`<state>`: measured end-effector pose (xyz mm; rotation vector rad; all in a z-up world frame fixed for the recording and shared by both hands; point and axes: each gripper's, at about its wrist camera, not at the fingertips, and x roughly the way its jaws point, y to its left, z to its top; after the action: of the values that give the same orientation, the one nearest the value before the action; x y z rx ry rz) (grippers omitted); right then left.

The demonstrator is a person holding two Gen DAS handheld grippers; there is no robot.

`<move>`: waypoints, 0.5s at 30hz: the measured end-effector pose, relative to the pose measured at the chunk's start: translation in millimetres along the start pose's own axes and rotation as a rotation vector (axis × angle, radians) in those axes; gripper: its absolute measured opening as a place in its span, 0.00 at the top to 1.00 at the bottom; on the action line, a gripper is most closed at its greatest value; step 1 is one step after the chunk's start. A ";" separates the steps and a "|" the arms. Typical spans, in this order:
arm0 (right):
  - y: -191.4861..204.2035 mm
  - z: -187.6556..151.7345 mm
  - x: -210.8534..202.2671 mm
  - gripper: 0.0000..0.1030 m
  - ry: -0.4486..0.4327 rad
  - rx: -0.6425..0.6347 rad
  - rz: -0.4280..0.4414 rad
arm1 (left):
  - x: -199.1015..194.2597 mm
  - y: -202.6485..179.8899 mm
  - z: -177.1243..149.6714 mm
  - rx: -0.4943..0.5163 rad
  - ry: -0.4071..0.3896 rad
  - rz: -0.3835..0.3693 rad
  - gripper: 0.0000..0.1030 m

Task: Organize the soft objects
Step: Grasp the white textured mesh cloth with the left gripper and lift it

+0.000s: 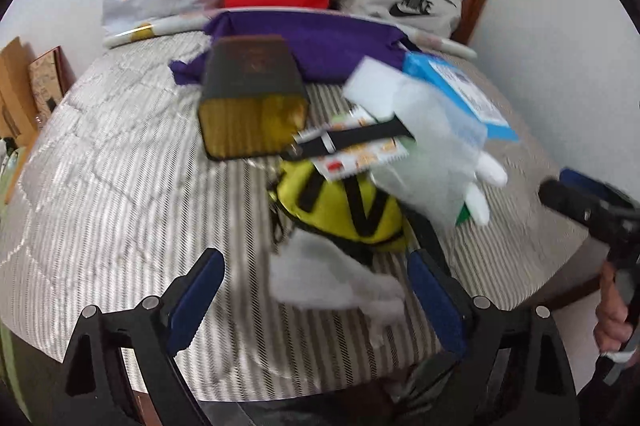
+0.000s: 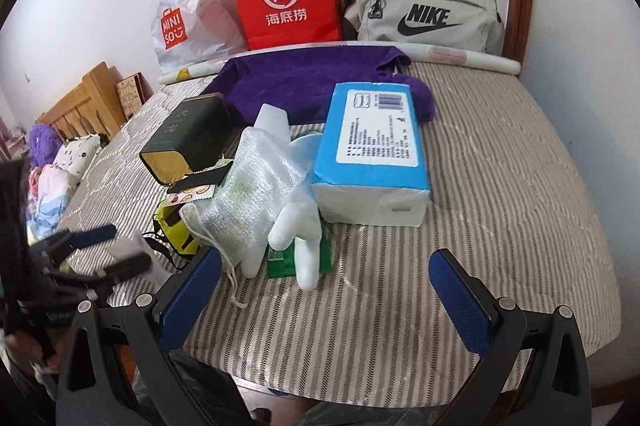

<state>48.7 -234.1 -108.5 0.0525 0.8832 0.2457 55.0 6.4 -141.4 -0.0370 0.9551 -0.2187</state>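
A heap of things lies on the striped mattress (image 2: pixel 500 194). My left gripper (image 1: pixel 316 258) is open, low over a white cloth (image 1: pixel 332 286) that lies between its blue fingers, untouched by the pads. Just beyond is a yellow pouch (image 1: pixel 344 210) with black straps. My right gripper (image 2: pixel 326 258) is open too; the feet of a white plush toy (image 2: pixel 288 226), partly in a mesh bag (image 2: pixel 248 186), and a green packet (image 2: pixel 280 260) lie at its left fingertip. A blue tissue pack (image 2: pixel 376 146) and a purple cloth (image 2: pixel 304 82) lie behind.
A dark box with a gold end (image 1: pixel 248 98), a black watch (image 1: pixel 348 140) and a snack packet (image 1: pixel 360 156) sit in the heap. A white plastic bag (image 2: pixel 184 10), red paper bag (image 2: pixel 284 2) and grey pouch (image 2: pixel 424 14) line the wall. Clothes (image 2: pixel 52 182) pile at the left.
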 end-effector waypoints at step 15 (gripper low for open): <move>3.3 4.3 11.4 0.01 -0.014 0.001 0.052 | 18.4 -6.9 -16.2 0.115 0.025 0.100 0.83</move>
<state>58.3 -228.0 -113.9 0.0780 0.8686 0.2927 50.9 -3.0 -164.7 0.1190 0.9656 -0.1815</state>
